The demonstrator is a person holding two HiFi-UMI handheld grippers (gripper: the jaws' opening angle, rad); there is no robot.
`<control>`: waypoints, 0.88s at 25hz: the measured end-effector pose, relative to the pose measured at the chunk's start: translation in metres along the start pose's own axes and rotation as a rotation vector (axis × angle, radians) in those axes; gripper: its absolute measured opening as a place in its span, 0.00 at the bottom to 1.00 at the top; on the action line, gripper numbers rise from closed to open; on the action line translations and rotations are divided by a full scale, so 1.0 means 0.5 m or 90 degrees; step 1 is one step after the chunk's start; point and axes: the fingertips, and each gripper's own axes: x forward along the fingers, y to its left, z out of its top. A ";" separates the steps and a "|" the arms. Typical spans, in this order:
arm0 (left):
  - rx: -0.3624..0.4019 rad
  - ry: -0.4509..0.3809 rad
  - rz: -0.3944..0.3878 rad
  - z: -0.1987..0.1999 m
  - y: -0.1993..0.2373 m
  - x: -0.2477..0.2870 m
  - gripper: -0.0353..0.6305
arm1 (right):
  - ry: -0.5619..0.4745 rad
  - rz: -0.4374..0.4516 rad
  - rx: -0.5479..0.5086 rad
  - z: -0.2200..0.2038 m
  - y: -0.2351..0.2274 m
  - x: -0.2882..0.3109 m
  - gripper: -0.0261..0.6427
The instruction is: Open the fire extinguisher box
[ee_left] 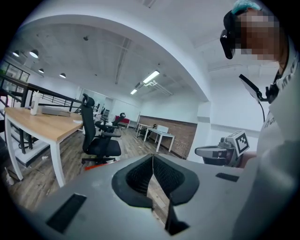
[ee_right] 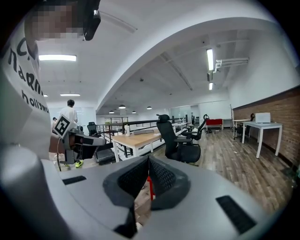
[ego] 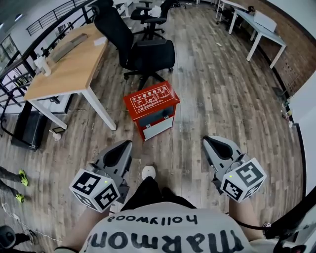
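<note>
Grey-brown plank floor (ego: pixel 222 99) throughout. Standing on it, a black swivel office chair with a mesh back (ego: pixel 143 49), just beside a light wooden tabletop on white legs (ego: pixel 74 74). On that tabletop, a white bottle (ego: pixel 45 65) at the left edge and a flat grey bar (ego: pixel 69 47) towards the middle. Further off, a second black office chair (ego: pixel 148 15); white tables (ego: pixel 256 27) near a red-brick wall (ego: pixel 296 64). Black metal railing (ego: pixel 29 39) past the tabletop's left edge.
</note>
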 end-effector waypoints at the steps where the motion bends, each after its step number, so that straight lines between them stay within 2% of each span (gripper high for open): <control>1: -0.002 -0.001 0.001 0.005 0.010 0.006 0.07 | 0.002 -0.001 -0.001 0.004 -0.004 0.011 0.05; 9: -0.001 -0.013 0.005 0.063 0.098 0.064 0.07 | 0.003 -0.019 0.033 0.044 -0.059 0.116 0.05; 22: -0.015 -0.014 0.014 0.124 0.237 0.138 0.07 | 0.013 -0.008 0.061 0.094 -0.106 0.272 0.05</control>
